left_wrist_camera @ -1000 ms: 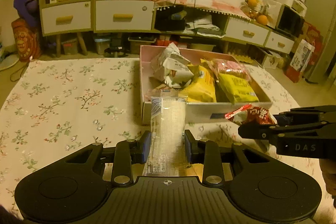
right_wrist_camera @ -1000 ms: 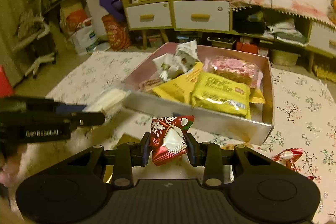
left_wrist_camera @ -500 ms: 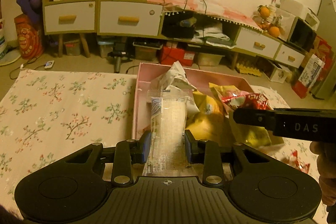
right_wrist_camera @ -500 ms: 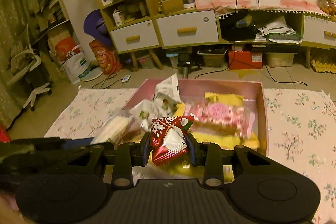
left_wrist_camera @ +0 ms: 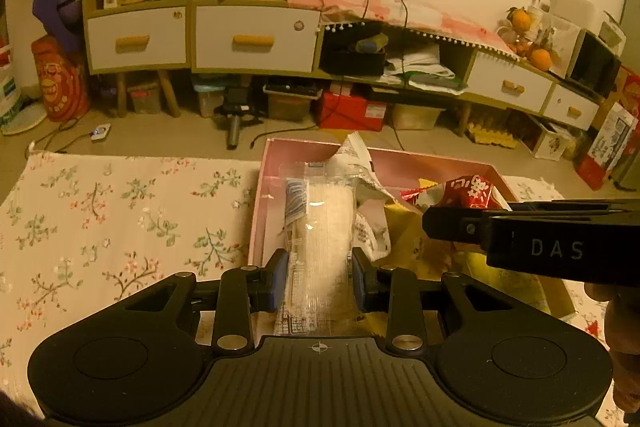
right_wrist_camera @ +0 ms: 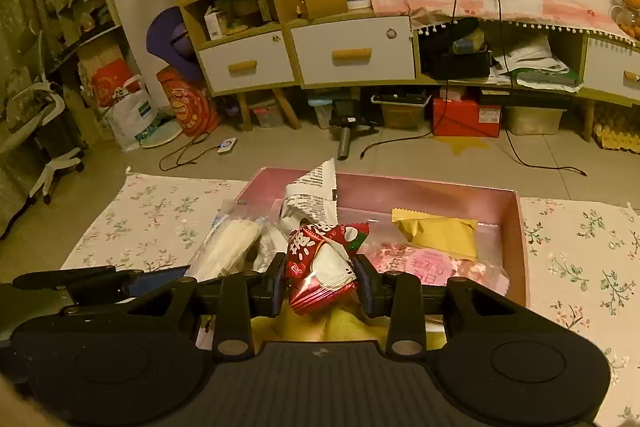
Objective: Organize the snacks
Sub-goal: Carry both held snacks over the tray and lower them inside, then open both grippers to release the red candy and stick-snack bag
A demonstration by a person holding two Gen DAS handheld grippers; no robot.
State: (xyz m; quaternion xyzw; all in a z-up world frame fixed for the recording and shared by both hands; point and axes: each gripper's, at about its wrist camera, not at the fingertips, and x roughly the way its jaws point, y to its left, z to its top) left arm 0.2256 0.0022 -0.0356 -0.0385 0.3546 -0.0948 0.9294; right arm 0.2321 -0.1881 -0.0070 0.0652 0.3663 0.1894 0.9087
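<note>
Both grippers have moved from the tabletop edge to over the pink box (right_wrist_camera: 520, 227): left gripper (left_wrist_camera: 319, 281) jaws clamp the clear packet (left_wrist_camera: 320, 227), right gripper (right_wrist_camera: 321, 285) jaws clamp the red packet (right_wrist_camera: 320, 263). Drop-off looks next.

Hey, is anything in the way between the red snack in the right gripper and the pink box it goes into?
Nothing visible blocks it. The right gripper holds the red snack packet directly over the open pink box; only snacks already inside, like the pink packet, lie beneath.
</note>
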